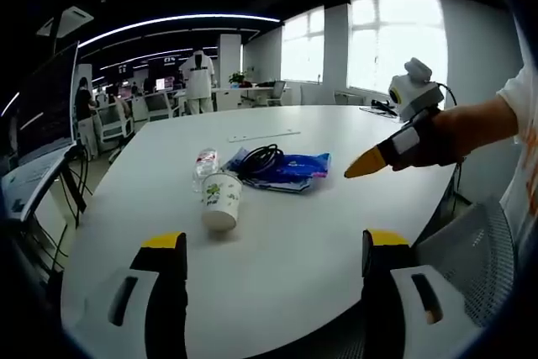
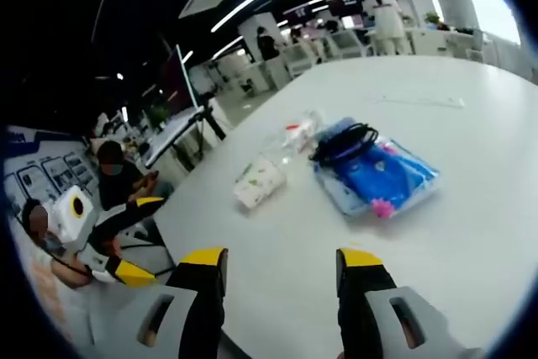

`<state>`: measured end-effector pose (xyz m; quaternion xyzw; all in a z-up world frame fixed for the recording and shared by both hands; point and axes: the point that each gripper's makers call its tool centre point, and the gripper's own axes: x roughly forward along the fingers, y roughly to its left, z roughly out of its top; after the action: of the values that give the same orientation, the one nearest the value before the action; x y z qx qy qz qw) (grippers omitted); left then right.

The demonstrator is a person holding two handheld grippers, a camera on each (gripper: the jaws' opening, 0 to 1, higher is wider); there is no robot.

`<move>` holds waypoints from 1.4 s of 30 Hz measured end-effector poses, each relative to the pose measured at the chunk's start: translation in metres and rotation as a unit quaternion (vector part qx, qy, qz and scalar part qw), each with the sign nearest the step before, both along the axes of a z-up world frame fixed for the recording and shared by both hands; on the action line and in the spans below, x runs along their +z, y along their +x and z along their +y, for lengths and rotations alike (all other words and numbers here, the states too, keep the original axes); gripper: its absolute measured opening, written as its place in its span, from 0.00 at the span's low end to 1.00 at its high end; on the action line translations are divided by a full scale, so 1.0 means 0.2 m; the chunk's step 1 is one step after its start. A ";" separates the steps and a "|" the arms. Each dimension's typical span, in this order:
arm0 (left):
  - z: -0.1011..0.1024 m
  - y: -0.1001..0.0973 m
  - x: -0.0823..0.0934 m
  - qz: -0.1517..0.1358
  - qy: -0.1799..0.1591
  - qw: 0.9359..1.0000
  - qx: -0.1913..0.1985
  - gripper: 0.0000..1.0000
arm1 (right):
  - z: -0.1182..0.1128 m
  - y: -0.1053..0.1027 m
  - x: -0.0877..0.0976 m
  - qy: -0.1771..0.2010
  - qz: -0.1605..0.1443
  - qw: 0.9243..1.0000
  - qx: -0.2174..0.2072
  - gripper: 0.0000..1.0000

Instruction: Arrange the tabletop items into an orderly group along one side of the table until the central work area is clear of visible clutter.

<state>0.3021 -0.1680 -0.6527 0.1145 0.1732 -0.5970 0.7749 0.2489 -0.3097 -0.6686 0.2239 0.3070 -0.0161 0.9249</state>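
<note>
Both grippers, left (image 1: 273,262) and right (image 2: 282,279), hover with jaws apart, the paper cup (image 1: 220,200) lying ahead, nearer the left one's fingers.

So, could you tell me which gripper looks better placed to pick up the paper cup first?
Probably the left gripper: its open fingers frame the paper cup nearly straight ahead. The right gripper, also open, faces the blue packet instead, with the cup off to its side.

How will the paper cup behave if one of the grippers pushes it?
The paper cup stands upright, narrow base down, so a high push would probably tip it. Its thin paper wall probably crushes easily. Being round, it may roll once down.
</note>
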 end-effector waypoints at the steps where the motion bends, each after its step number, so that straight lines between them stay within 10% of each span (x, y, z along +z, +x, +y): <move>1: 0.00 0.00 0.00 -0.003 0.002 1.000 0.001 0.87 | 0.00 0.01 0.00 0.000 0.000 1.000 0.004 0.52; 27: 0.03 0.03 -0.06 -0.043 0.046 0.998 0.008 0.82 | 0.09 0.49 0.06 -0.039 0.037 0.976 0.212 0.51; 42: 0.04 0.03 -0.08 -0.045 0.057 0.997 0.005 0.78 | 0.12 0.71 -0.03 -0.014 0.065 0.969 0.239 0.48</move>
<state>0.3082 -0.1604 -0.6683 0.1843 0.1721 -0.5767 0.7771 0.3907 -0.2859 -0.6745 0.1294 0.4110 0.1861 0.8830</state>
